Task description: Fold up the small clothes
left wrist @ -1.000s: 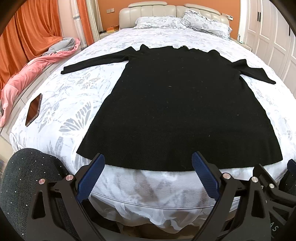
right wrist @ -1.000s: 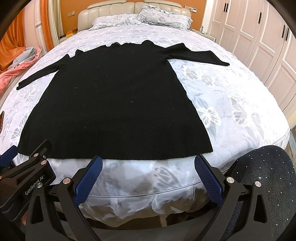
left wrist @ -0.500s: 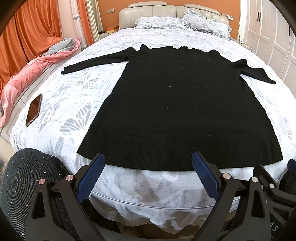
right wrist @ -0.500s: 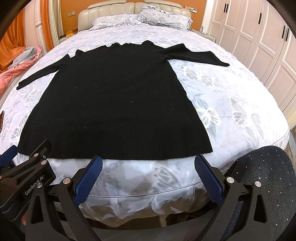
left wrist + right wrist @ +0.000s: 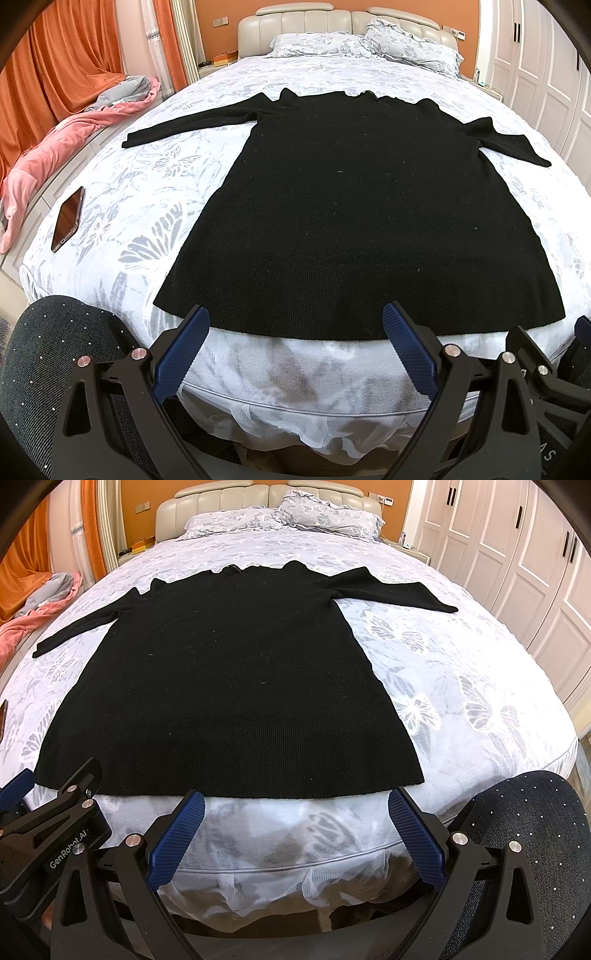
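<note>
Your left gripper, marked "GenRobot.AI", spreads wide and empty at the bed's foot; the black sweater lies flat just ahead. Your right gripper gapes wide alongside, level, facing its hem.

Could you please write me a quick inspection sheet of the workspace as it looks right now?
Surface: bed with butterfly-print cover, bedding smooth.
Job's things: black knit garment lies flat, both sleeves spread outward, hem toward the near bed edge, not yet folded.
Clutter: phone on the bed's left side, apart from the garment; pink and grey bedding heaped beside the bed.
Grippers: left hand-held gripper and right hand-held gripper both open, holding nothing, just short of the hem.
Cables: nothing seen.
Surroundings: pillows at the headboard, orange curtains, white wardrobe doors.
</note>
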